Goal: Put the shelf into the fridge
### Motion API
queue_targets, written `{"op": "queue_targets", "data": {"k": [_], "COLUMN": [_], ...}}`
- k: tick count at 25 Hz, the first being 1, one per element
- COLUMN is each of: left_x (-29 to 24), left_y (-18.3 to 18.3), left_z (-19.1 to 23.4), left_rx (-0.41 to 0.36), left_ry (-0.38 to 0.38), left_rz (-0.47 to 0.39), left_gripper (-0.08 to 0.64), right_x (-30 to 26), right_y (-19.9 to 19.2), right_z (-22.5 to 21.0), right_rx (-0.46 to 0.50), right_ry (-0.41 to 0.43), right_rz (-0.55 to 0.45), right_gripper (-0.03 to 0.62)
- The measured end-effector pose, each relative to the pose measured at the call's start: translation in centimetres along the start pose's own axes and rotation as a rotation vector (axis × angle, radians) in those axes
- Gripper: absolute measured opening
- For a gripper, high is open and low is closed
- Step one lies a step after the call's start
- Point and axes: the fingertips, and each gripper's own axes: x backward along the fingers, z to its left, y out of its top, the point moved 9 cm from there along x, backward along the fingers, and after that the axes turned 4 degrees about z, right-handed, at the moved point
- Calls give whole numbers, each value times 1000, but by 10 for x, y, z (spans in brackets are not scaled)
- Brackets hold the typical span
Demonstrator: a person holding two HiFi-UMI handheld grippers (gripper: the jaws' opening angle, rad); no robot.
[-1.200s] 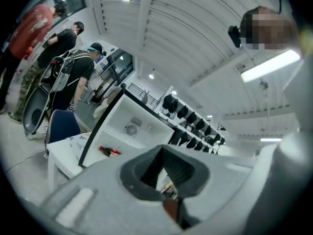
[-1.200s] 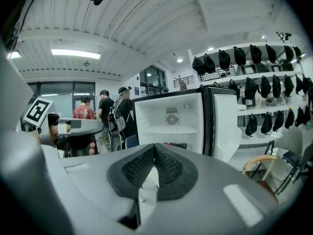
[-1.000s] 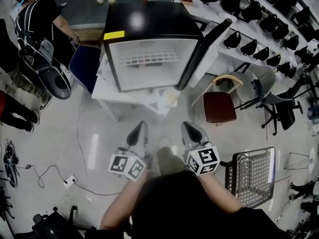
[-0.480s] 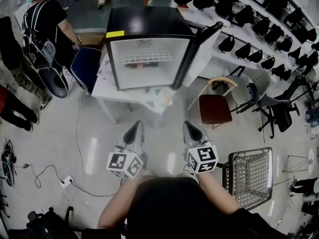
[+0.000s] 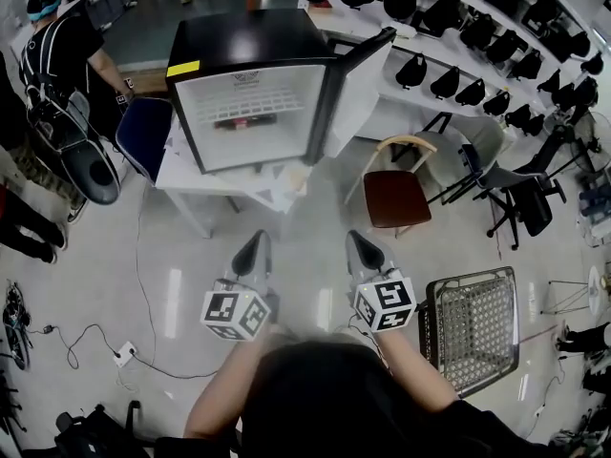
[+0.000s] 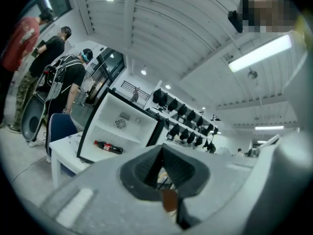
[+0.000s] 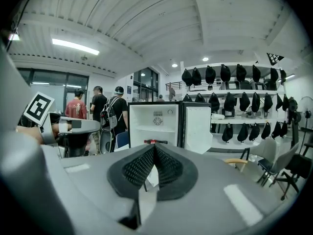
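Note:
The black mini fridge (image 5: 250, 84) stands on a low white table (image 5: 191, 175) ahead of me, its door (image 5: 358, 89) swung open to the right. Inside show a white wire shelf (image 5: 243, 105) and a cola bottle (image 5: 246, 120) lying below it. My left gripper (image 5: 253, 244) and right gripper (image 5: 359, 242) are held side by side over the floor, well short of the table. Both are shut with nothing in them. The left gripper view shows the fridge (image 6: 120, 126) and bottle (image 6: 108, 147) to the left past the closed pads; the right gripper view has the fridge (image 7: 156, 124) straight ahead.
A metal wire-mesh frame (image 5: 473, 327) stands on the floor just right of my right arm. A wooden chair (image 5: 393, 197) and office chairs (image 5: 516, 194) stand at the right, a blue chair (image 5: 141, 132) and a person (image 5: 62, 46) left of the table. Cables (image 5: 86, 337) lie at the lower left.
The fridge and table have slid to the left in the head view as I moved across the floor. Both grippers stay shut and side by side.

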Motion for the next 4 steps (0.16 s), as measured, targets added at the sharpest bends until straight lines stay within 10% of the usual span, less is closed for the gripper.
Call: {"op": "queue_targets", "data": {"k": [4], "left_x": [-1], "left_y": [-9], "left_z": [-18], "left_rx": [-4], "left_ry": [23], "left_rz": [-3], "left_gripper": [2], "right_x": [15], "right_y": [-5], "right_z": [-15], "right_rx": [3], "right_ry": [5], "right_rz": [-7], "right_gripper": [0]}}
